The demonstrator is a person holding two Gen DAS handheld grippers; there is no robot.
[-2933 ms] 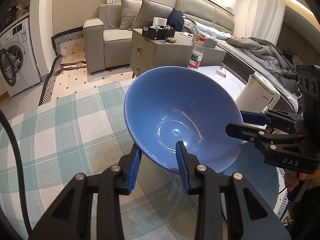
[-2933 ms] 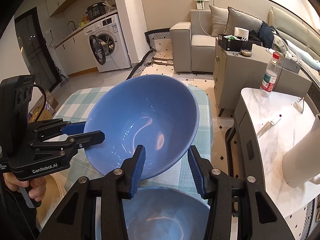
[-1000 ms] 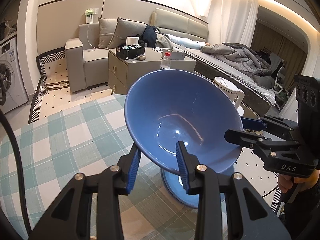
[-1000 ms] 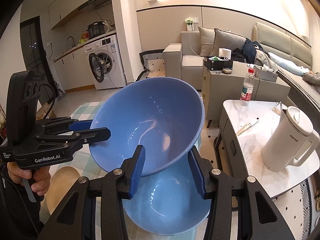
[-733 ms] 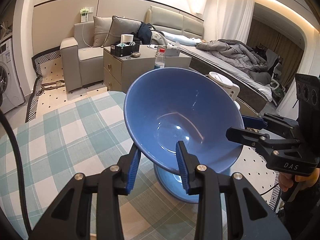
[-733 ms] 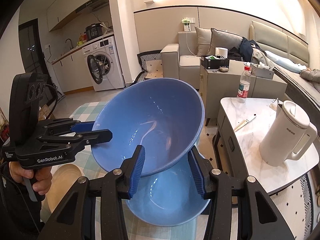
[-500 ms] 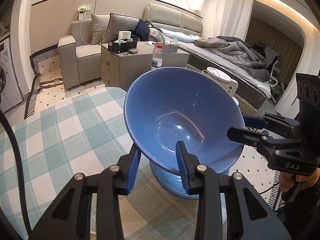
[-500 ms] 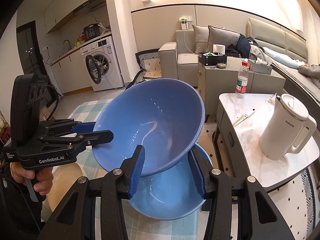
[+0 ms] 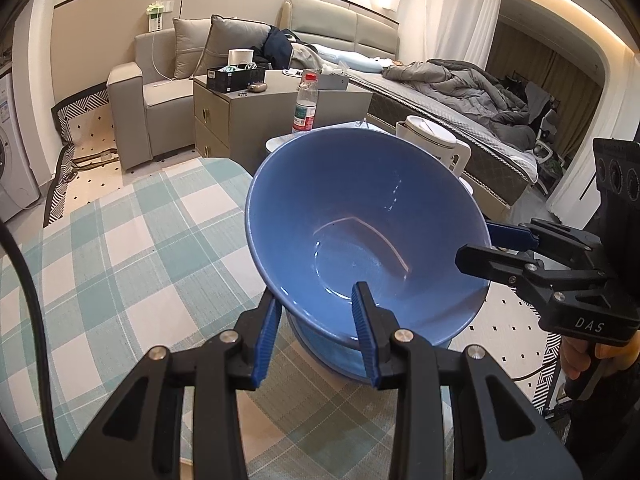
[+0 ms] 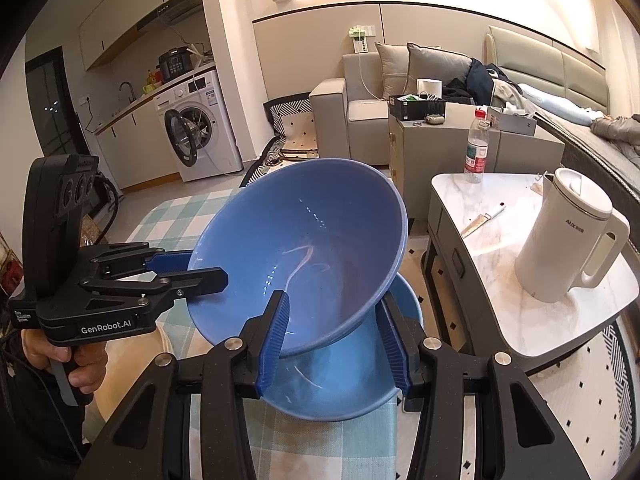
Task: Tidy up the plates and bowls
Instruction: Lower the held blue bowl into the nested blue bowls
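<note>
Left claw (image 9: 316, 330) is gripping the near rim of the glossy blue ceramic bowl (image 9: 360, 236); right claw (image 10: 334, 336) is clamping its opposite rim. The bowl is hanging tilted directly above a second blue bowl (image 10: 344, 388) sitting on the green-checked bench (image 9: 120, 248).

Lettering I can read from my two wrists

On my right gripper (image 9: 480, 248), seen from my left wrist, white letters on the black body spell "DAS". On my left gripper (image 10: 192, 270), seen from my right wrist, the body reads "GenRobot.AI", with a small white label beside it too fine to read. The white kettle (image 10: 568, 240) carries "AUX". The bottle's (image 10: 476, 152) red label is illegible.
</note>
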